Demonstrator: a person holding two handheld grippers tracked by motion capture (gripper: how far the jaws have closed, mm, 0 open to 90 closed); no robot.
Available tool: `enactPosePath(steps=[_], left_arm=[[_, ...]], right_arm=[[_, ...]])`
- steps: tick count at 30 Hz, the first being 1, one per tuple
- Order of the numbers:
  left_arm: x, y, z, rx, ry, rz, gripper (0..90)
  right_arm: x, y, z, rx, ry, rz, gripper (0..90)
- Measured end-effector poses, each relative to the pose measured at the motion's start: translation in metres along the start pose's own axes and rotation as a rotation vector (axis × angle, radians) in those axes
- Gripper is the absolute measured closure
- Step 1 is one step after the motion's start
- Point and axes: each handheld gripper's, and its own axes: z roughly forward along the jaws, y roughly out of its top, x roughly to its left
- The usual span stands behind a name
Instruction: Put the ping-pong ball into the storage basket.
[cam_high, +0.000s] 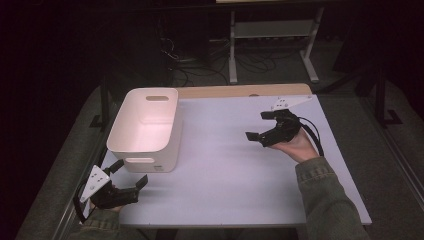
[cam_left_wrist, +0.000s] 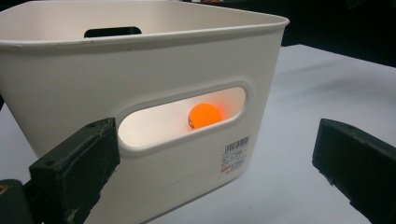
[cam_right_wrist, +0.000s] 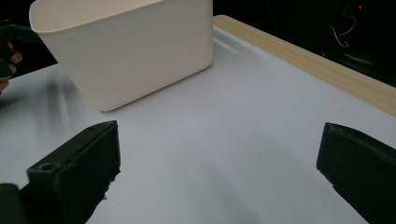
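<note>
Left claw (cam_high: 131, 174) is held wide apart with nothing in it, right in front of the white bin (cam_high: 145, 127). An orange ball (cam_left_wrist: 204, 115) is seen inside. Right claw (cam_high: 262, 125) is spread too, well apart from the bin.

Dim room, light falling mostly on the pale desk (cam_high: 235, 165). A wooden strip (cam_high: 240, 91) is edging the desk's far side, beyond the right claw (cam_high: 260, 127). A white metal frame (cam_high: 272, 35) and tangled cables (cam_high: 200, 65) are sitting on the dark floor (cam_high: 365, 130) farther back.
</note>
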Motion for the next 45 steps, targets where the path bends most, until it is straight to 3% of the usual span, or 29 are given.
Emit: enactPosePath(steps=[32, 45], left_arm=[[0.0, 0.0, 0.002, 0.009, -0.003, 0.01, 0.1], [-0.001, 0.0, 0.002, 0.009, -0.007, 0.012, 0.1]], right_arm=[[-0.005, -0.062, -0.038, -0.036, -0.104, 0.067, 0.0], [-0.002, -0.092, -0.053, -0.09, -0.157, 0.087, 0.0]])
